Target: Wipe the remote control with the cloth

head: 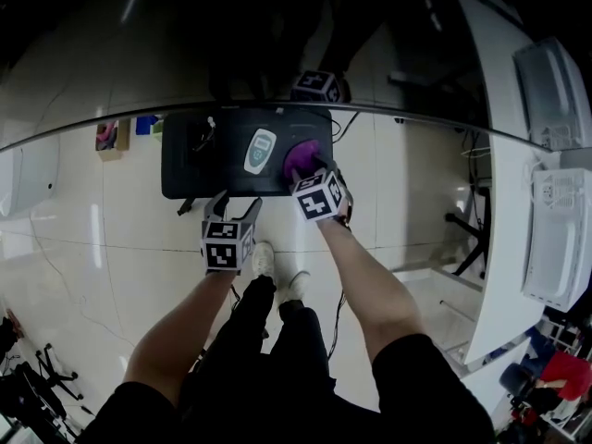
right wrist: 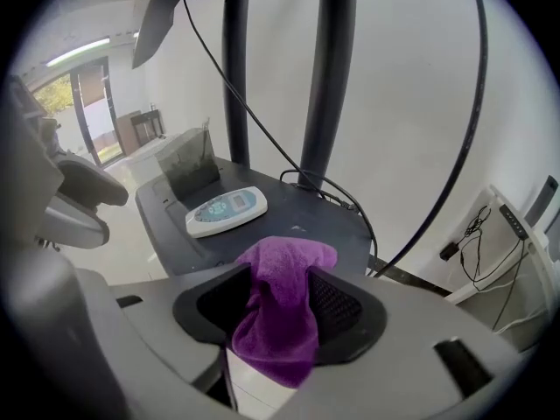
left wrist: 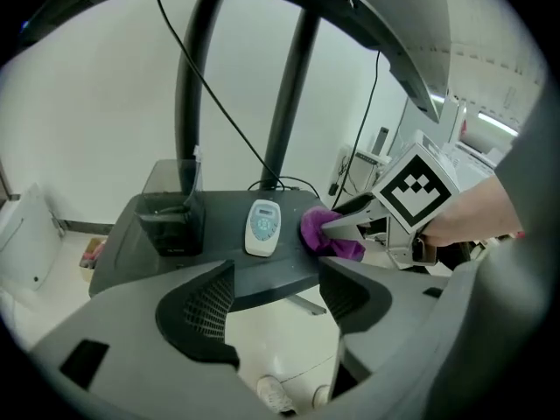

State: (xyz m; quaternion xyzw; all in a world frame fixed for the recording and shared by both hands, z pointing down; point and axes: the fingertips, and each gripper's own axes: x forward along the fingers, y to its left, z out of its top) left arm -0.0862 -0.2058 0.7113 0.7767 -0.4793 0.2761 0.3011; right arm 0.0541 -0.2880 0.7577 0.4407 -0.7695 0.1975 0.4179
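The remote control (right wrist: pixel 226 210) lies flat on a dark table (head: pixel 185 181), near its middle. It is white with a pale blue face, a small screen at one end and buttons below. The print on it is too small to read.

Just beside the remote, on the side of the person's right, the purple cloth (right wrist: pixel 282 322) lies bunched on the tabletop, apart from the remote. Its near end hangs down between the jaws of the right gripper (right wrist: pixel 278 278). Those jaws stand wide, and the cloth hangs loose between the pads rather than squeezed flat.

On the other side of the remote stands a dark open-topped box (left wrist: pixel 171 226) with a clear panel rising behind it. What is inside cannot be made out.

Nearer the person than the remote, off the table's front edge, the left gripper (left wrist: pixel 276 274) has its jaws fully apart with nothing between them. Each gripper's cube (left wrist: pixel 418 189) bears black-and-white square markers and no readable words.
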